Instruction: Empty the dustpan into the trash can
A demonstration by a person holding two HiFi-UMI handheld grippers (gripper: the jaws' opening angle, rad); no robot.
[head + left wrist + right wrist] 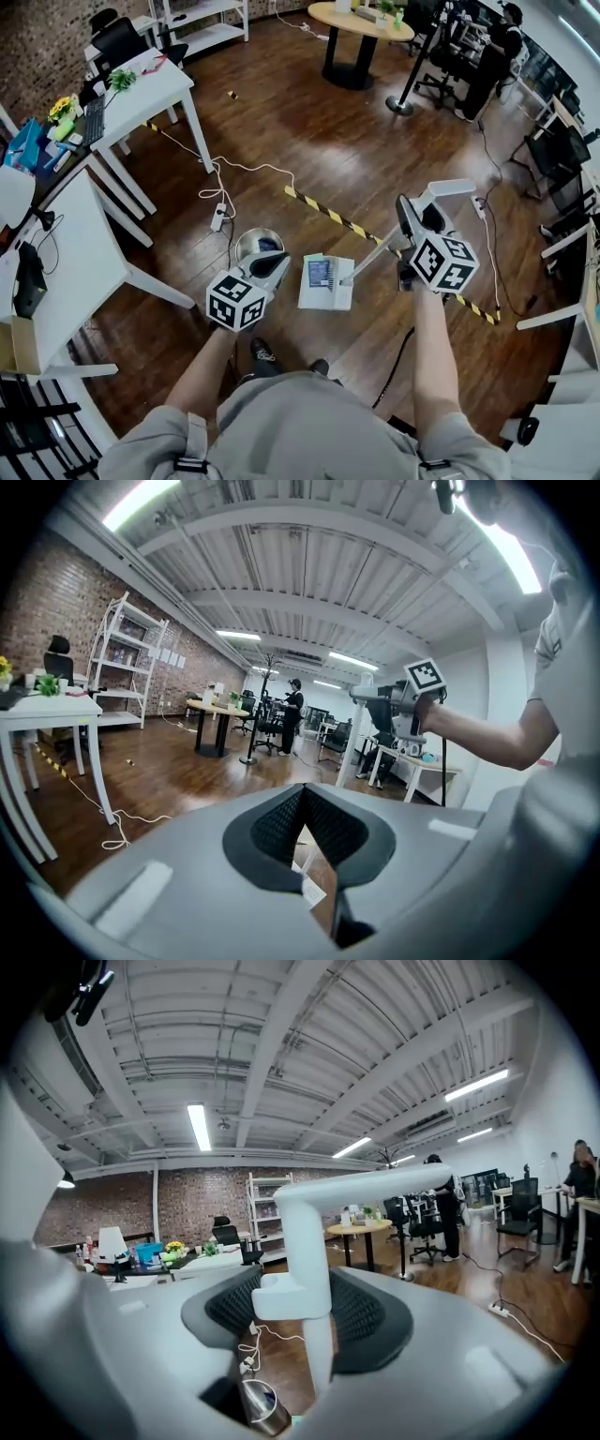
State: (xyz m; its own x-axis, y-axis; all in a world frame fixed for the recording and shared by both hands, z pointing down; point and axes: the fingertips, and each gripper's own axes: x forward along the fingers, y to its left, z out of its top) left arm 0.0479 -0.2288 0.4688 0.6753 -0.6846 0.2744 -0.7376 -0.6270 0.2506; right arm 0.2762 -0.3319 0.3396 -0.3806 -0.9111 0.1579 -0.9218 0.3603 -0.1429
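Note:
A white dustpan [325,286] hangs above the wooden floor on a long white handle [375,251]. My right gripper [419,217] is shut on that handle [305,1241] just under its bent top, and the pan hangs below, right of the trash can. The small metal trash can [255,242] stands on the floor to the pan's left, and its rim also shows in the right gripper view [262,1408]. My left gripper [275,265] hovers over the can's near edge. Its fingertips [302,794] meet with nothing between them.
White desks [141,89] [66,253] line the left side. A power strip with a white cable [217,217] lies beyond the can. Yellow-black tape [328,214] crosses the floor. A round table [361,21] and office chairs with a person [492,56] stand at the back.

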